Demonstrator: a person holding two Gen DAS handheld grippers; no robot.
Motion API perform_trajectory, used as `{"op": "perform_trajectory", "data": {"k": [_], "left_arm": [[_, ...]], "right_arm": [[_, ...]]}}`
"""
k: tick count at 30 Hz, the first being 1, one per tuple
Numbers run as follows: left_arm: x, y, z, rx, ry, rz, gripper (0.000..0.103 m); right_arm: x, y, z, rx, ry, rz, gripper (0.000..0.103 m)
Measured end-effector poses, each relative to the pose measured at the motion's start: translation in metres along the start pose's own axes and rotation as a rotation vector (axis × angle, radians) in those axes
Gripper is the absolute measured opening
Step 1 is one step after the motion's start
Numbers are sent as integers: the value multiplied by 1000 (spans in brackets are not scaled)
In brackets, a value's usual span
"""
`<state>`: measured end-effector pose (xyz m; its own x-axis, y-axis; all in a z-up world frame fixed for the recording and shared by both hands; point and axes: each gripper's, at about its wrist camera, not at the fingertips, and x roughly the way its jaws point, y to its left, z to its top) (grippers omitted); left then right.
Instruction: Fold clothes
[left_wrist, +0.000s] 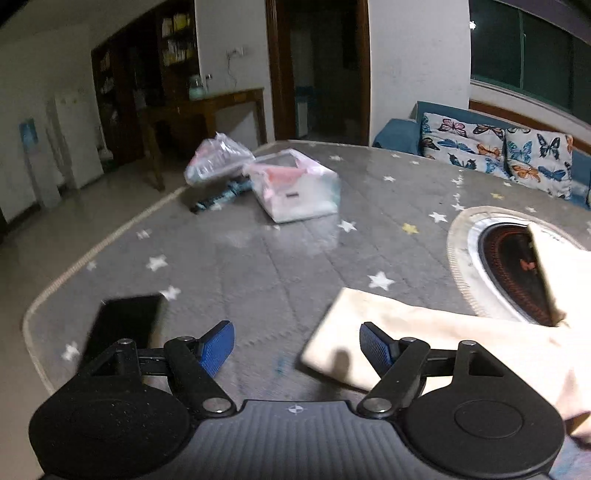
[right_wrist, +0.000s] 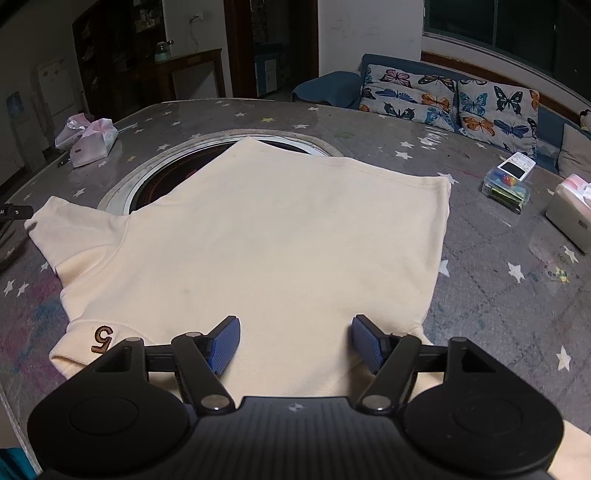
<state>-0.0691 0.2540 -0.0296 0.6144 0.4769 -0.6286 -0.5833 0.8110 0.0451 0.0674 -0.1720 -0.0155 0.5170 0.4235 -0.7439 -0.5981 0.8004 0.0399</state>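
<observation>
Star-print table (right_wrist: 480, 295) | cream shirt (right_wrist: 258, 229) spread flat | left claw (left_wrist: 297, 345) wide, empty | right claw (right_wrist: 295, 341) wide, empty

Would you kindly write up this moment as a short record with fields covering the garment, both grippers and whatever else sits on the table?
garment: cream shirt, spread flat, one side folded in, partly covering the round burner recess
marking: brown "5" on the near left sleeve
left gripper: open, empty, beside the sleeve end
right gripper: open, empty, above the shirt's near edge
table: grey star-print cover
other items: black phone, tissue box, plastic-wrapped packs
</observation>
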Motion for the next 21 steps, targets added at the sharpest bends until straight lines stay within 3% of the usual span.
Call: {"op": "perform_trajectory", "data": {"k": [6, 11, 13, 15, 21], "left_arm": [[14, -15, 6, 61, -11, -19, 73], [34, -25, 6, 111, 17, -54, 47], [36, -30, 7, 138, 2, -73, 23], [40, -35, 9, 176, -17, -59, 13], [59, -51, 23, 290, -103, 30, 7]], "right_arm": [[0, 0, 0, 9, -2, 0, 69], [1, 0, 0, 14, -3, -5, 69], [1, 0, 1, 14, -1, -7, 69], [2, 1, 1, 12, 1, -10, 69], [2, 2, 0, 11, 1, -18, 70]]}}
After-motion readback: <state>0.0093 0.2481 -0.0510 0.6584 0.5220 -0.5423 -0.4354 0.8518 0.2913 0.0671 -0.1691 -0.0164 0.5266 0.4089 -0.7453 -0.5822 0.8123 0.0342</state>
